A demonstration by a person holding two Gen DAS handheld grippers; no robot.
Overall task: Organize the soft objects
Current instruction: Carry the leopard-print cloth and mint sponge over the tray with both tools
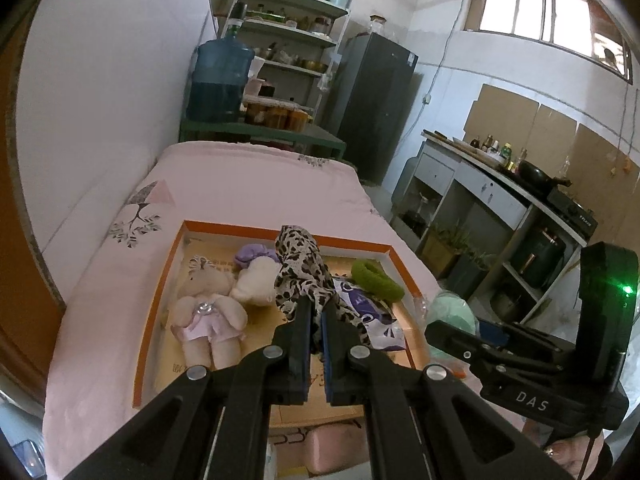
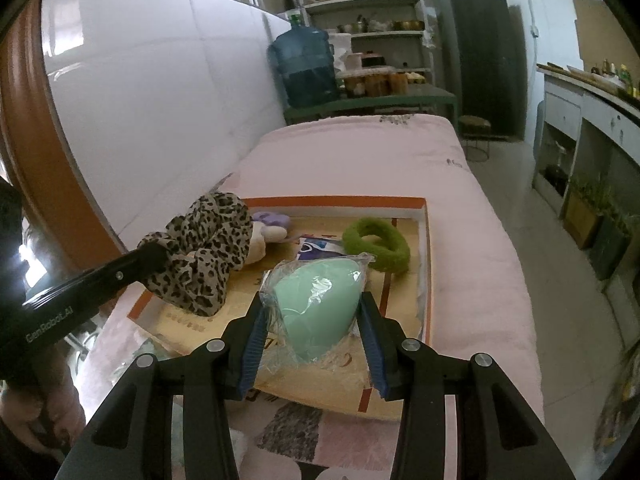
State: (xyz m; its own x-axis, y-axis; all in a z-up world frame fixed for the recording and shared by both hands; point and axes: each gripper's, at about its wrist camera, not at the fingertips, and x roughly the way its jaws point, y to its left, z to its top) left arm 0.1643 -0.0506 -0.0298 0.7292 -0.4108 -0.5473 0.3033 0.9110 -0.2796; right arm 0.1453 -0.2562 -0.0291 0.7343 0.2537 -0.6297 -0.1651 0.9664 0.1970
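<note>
My left gripper [image 1: 316, 308] is shut on a leopard-print cloth [image 1: 302, 268] and holds it above the orange-rimmed box [image 1: 160, 280]; the cloth also shows in the right wrist view [image 2: 204, 252]. My right gripper [image 2: 312, 308] is shut on a mint-green sponge in clear wrap [image 2: 316, 300] over the box's near edge [image 2: 428, 264]. In the box lie a beige plush doll [image 1: 208, 312], a purple-and-cream plush [image 1: 256, 268], a green fuzzy ring [image 1: 376, 280] [image 2: 376, 244] and a white-purple packet [image 1: 368, 312].
The box sits on a pink bed [image 1: 240, 176] along the white wall. Beyond the bed stand a blue water jug [image 1: 220, 84], shelves [image 1: 296, 28] and a dark fridge [image 1: 376, 108]. A kitchen counter [image 1: 500, 184] runs on the right across the floor.
</note>
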